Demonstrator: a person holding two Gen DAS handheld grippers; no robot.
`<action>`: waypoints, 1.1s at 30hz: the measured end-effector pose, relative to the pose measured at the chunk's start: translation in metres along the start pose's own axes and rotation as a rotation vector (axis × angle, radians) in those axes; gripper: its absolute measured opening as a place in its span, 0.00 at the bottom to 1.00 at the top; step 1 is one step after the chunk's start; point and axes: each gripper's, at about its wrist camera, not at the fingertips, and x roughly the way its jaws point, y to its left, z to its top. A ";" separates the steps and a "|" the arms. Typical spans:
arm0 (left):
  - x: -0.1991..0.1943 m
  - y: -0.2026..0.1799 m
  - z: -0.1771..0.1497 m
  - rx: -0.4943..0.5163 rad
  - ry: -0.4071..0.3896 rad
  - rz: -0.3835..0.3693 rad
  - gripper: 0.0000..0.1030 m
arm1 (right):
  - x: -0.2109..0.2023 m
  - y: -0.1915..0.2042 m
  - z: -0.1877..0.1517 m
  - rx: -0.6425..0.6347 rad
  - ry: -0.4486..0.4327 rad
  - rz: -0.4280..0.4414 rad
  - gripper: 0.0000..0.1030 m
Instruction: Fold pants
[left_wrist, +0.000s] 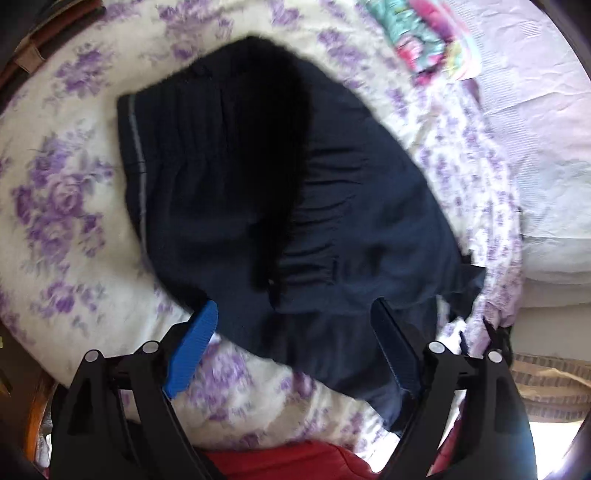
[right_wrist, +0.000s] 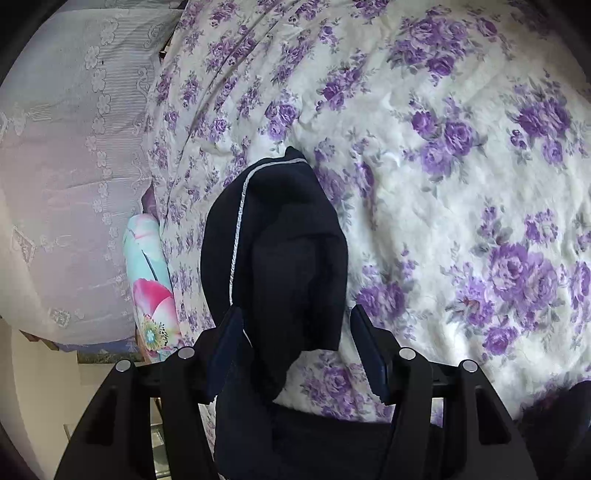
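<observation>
Left wrist view is pretty smeared, so fine detail on the navy pants (left_wrist: 258, 192) is hard to read, and there's a dark shadowy band across the middle that swallows the folds. They're bunched in a heap on the bed's purple-rose bedspread (left_wrist: 66, 206), grey side stripe (left_wrist: 138, 147) along the left edge. The left gripper (left_wrist: 295, 314) is spread wide and tilted down over the near edge of the heap; the blue finger (left_wrist: 192, 350) sits just off the fabric, the other over it, nothing pinched. In the right wrist view the right gripper (right_wrist: 295, 317) is partly apart with the pants (right_wrist: 280, 251) draped between the fingers and over the left one; can't tell if they're actually pressing it. Lower cloth is cut off by the frame. A floral pillow (right_wrist: 151, 280) peeks out at left.
</observation>
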 end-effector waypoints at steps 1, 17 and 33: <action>0.008 -0.001 0.004 -0.006 0.017 -0.003 0.79 | -0.003 -0.002 -0.001 -0.008 0.002 -0.006 0.60; -0.024 -0.035 0.063 0.045 -0.035 -0.054 0.33 | -0.030 0.013 -0.043 -0.271 -0.021 -0.098 0.60; -0.025 -0.106 0.173 0.216 -0.244 0.029 0.64 | -0.012 0.019 0.005 -0.290 -0.083 -0.196 0.61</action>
